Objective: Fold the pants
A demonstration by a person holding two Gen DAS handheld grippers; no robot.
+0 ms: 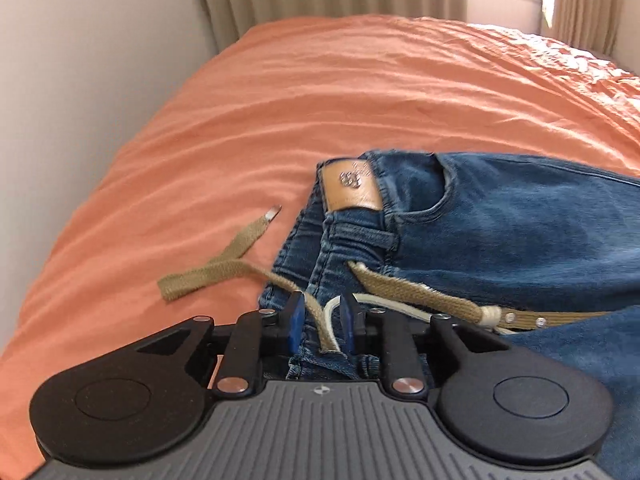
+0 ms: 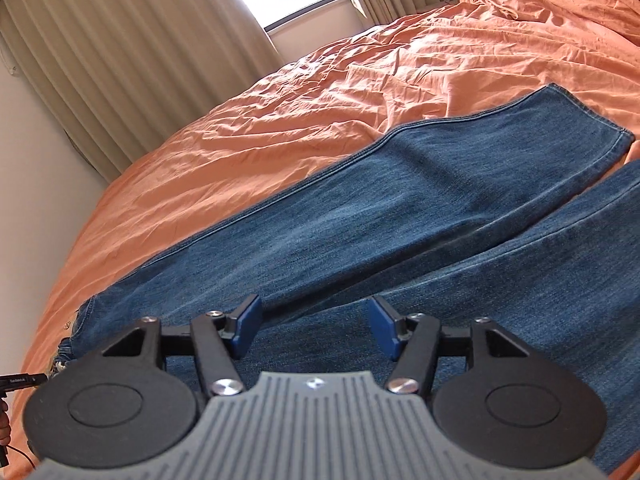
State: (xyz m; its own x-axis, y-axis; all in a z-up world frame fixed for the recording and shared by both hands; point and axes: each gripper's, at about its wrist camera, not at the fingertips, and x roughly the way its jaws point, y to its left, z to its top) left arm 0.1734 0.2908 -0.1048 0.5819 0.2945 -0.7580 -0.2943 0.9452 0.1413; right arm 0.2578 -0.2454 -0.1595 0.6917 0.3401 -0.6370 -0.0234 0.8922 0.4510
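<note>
lying across the wrinkled orange bedsheet, the blue denim pants have their waistband bunched directly ahead of the left gripper, with a tan leather patch beyond its fingertips. that gripper's blue-padded fingers stand narrowly apart around waistband denim, a khaki woven drawstring belt and a thin white cord; whether they actually pinch these i cannot tell. the belt's loose end trails off to the gripper's left on the sheet. the right gripper is spread wide just above the pants, both legs stretching forward from it toward the hems, beige curtains hanging beyond.
</note>
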